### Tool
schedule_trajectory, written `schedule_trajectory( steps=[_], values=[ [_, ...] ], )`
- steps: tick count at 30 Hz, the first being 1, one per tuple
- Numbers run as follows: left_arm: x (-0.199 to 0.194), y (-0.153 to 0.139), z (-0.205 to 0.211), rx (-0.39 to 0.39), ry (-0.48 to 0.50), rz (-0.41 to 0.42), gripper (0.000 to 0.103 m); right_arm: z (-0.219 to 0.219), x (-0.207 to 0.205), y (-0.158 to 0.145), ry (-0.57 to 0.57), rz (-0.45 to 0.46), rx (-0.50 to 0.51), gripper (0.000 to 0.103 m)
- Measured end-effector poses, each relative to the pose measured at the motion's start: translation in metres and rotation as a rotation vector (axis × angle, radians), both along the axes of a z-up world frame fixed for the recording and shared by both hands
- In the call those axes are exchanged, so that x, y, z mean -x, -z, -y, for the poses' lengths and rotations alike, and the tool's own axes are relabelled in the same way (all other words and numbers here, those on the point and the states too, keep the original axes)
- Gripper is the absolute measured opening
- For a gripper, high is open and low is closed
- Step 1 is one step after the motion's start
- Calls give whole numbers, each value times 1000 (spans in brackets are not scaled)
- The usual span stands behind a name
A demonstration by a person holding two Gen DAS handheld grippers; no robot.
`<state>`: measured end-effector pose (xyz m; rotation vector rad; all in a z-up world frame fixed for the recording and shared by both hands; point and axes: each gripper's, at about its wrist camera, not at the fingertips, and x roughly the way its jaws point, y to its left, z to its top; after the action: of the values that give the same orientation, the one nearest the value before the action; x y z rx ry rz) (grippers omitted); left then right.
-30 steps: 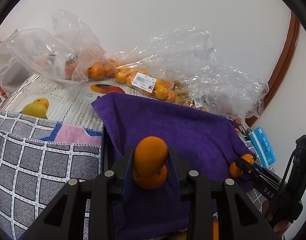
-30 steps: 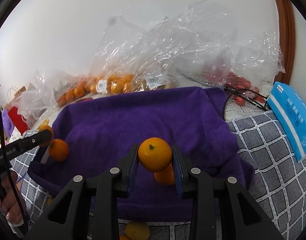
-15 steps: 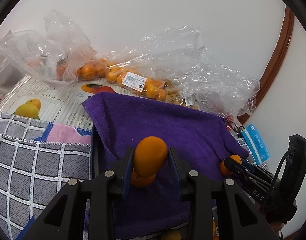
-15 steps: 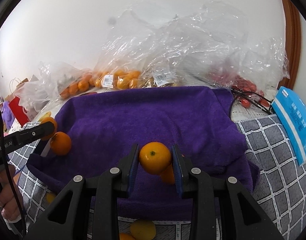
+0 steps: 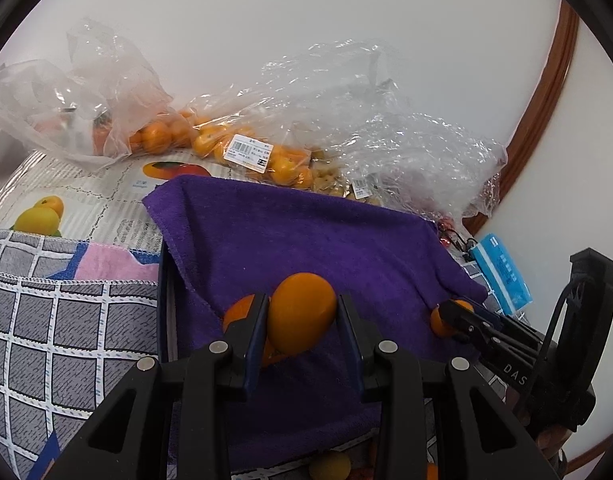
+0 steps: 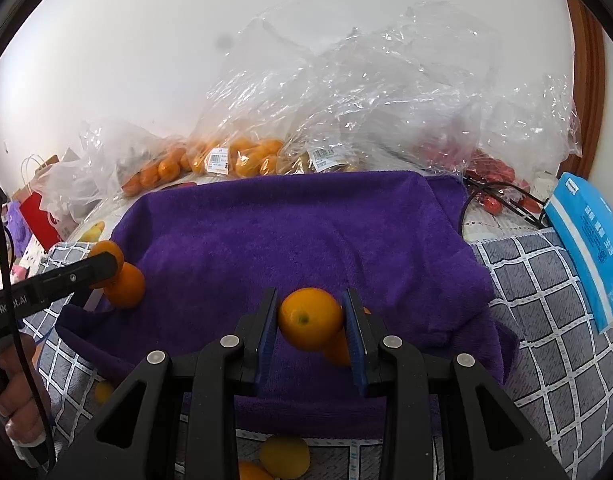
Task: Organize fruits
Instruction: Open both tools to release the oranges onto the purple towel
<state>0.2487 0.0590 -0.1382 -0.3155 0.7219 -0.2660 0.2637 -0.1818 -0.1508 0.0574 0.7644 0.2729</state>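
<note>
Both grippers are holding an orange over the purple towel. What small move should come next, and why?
Probably lower each orange onto the purple towel and open. The left gripper and the right gripper are each shut on an orange, and one more orange already lies on the towel just behind each, so both loads look set for placing.

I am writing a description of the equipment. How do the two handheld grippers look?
Both grippers, left and right, are black with angular frames, silver screws and blue pads. White lettering runs along their sides. A black cable hangs by the left one.
</note>
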Motion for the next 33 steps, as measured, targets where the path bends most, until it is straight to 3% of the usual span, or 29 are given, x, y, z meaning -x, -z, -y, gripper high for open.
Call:
schedule_trajectory(
  steps=[11,22,33],
  values=[
    [4,0,17,-29,87,12,32,10,3,-6,47,24,-10,43],
    [7,0,28,-68,123,23,33,17,0,-6,85,17,-27,44],
    [8,-6,14,4,89,47,42,18,0,-5,88,23,-22,49]
  ],
)
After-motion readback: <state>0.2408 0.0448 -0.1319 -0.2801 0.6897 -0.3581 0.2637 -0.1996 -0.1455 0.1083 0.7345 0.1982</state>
